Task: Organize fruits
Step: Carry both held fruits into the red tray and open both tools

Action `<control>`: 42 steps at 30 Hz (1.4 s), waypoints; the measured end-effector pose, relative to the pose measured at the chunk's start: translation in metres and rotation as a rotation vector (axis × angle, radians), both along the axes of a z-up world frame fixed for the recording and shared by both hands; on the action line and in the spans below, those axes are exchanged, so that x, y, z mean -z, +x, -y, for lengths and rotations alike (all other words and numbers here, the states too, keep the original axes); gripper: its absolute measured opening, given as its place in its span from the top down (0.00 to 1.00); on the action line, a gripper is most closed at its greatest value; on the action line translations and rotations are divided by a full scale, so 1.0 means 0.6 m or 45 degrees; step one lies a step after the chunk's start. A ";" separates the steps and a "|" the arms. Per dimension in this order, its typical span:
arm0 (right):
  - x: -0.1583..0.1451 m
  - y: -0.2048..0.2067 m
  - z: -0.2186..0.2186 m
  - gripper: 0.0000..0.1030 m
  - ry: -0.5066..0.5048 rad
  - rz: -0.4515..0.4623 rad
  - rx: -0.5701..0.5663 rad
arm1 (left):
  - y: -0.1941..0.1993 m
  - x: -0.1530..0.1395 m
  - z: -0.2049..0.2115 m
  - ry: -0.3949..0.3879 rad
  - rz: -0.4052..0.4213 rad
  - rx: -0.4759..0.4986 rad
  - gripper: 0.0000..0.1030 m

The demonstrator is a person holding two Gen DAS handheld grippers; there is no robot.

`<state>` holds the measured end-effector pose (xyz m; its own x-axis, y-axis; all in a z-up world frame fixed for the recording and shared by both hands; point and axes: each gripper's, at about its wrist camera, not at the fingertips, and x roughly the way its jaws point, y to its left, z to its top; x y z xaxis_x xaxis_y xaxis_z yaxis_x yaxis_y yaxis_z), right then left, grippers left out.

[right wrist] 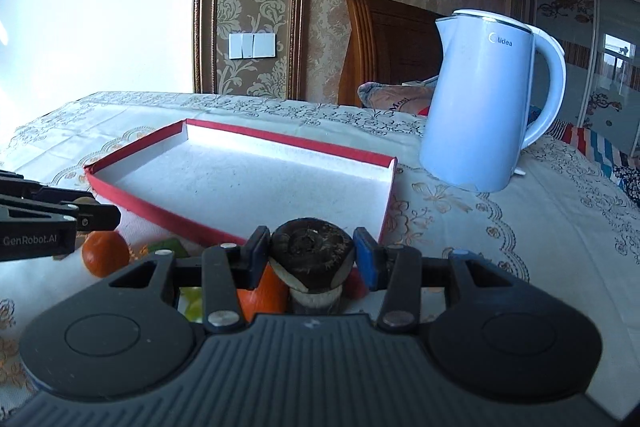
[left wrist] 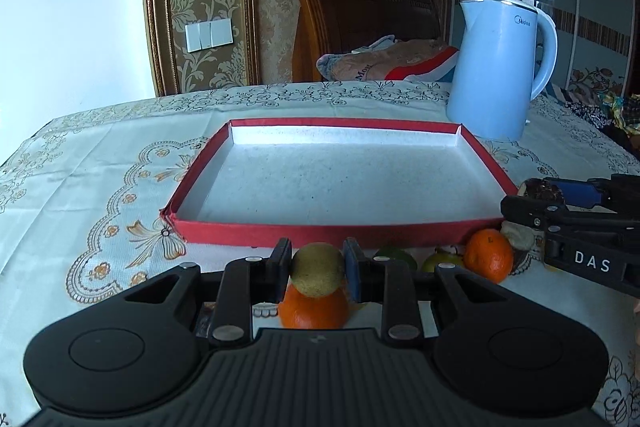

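Fruit clamped in both grippers: left gripper (left wrist: 318, 265) holds a kiwi (left wrist: 318, 269), right gripper (right wrist: 312, 257) a dark mushroom-like piece (right wrist: 312, 259). Red tray (left wrist: 280, 227) lies ahead, kettle (left wrist: 496, 67) far right, oranges (left wrist: 489, 255) near.

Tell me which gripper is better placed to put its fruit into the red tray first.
Probably the left gripper: its round brownish-yellow fruit faces the red-rimmed shallow tray squarely. The right gripper, holding a dark brown round fruit, sits off the corner.

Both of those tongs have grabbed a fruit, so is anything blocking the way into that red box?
Nothing visible does. The left tongs hold a kiwi and the right tongs a dark brown fruit, both just short of the red tray. Its floor is bare; the kettle stands behind it.
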<state>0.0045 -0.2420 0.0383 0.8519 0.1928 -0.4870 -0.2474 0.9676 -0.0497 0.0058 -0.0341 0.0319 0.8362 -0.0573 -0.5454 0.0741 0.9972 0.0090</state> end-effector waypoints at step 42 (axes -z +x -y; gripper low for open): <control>0.045 0.258 -0.058 0.58 -0.014 -0.195 0.212 | 0.250 0.031 0.004 0.037 -0.143 -0.170 0.73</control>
